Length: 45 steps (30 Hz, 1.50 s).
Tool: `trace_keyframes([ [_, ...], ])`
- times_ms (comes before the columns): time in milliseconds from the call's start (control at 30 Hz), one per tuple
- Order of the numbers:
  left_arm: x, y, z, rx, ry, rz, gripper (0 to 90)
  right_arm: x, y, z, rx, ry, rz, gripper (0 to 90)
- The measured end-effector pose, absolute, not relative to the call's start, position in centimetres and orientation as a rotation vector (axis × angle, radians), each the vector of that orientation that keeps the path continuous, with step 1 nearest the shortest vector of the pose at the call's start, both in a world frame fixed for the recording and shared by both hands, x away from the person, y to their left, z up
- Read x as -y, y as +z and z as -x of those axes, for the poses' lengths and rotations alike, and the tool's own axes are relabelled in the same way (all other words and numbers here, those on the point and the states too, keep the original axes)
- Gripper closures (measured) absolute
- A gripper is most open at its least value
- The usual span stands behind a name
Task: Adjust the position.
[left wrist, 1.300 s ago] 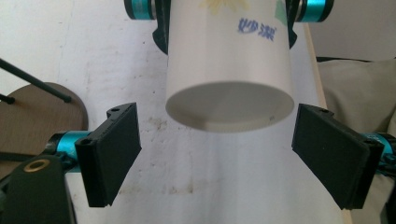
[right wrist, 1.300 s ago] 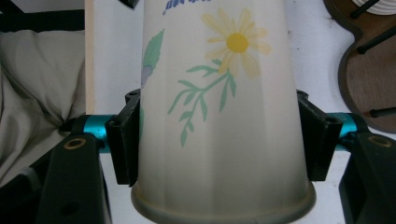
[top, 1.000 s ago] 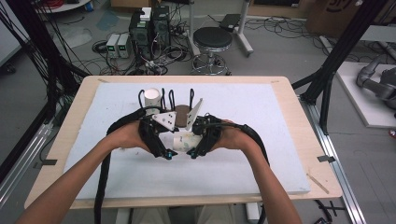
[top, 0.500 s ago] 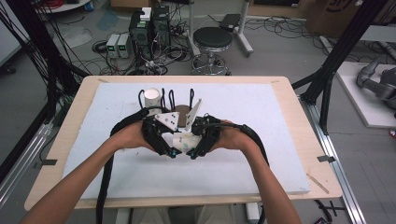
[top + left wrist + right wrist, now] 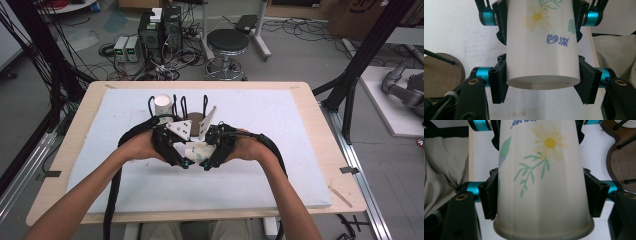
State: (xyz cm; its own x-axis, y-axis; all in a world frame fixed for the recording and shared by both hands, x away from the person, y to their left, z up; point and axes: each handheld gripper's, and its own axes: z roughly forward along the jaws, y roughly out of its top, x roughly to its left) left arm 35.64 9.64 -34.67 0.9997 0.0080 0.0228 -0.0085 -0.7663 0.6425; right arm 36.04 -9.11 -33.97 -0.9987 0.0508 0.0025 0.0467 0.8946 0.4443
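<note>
white paper cup [image 5: 541, 47] with daisy print held near table [image 5: 300, 125] middle; left gripper [image 5: 176, 156] clamps its base end, right gripper [image 5: 212, 157] jaws just loosened, flanking its rim end.

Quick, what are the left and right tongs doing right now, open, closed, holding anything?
Left tongs: closed on the base end of the paper cup.
Right tongs: around the cup's rim end, jaws just opened further; whether the pads press it cannot be told.

My left tool [image 5: 182, 162] and right tool [image 5: 205, 162] are black, with shiny blue rings, brass screws, grey three-cornered plates and thick black cables.
</note>
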Motion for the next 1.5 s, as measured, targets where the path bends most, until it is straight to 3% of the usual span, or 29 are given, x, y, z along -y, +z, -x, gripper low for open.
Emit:
trace_keyframes([
  [133, -10.0, -34.6, -35.6, -0.010, 0.060, -2.434, 37.0, 9.4, -33.8, -36.0, -3.027, 0.804, -0.069, 14.9],
  [667, -10.3, -35.1, -35.5, -0.025, 0.064, -2.426, 36.9, 10.2, -32.6, -36.2, -2.963, 0.935, -0.080, 14.8],
  [1067, -13.2, -36.4, -34.4, -0.125, 0.086, -2.140, 36.8, 13.5, -31.8, -36.2, -2.824, 1.327, -0.138, 14.9],
  [1500, -14.9, -38.1, -33.8, -0.196, 0.058, -1.849, 36.6, 16.1, -33.6, -35.7, -2.671, 1.646, -0.213, 14.9],
])
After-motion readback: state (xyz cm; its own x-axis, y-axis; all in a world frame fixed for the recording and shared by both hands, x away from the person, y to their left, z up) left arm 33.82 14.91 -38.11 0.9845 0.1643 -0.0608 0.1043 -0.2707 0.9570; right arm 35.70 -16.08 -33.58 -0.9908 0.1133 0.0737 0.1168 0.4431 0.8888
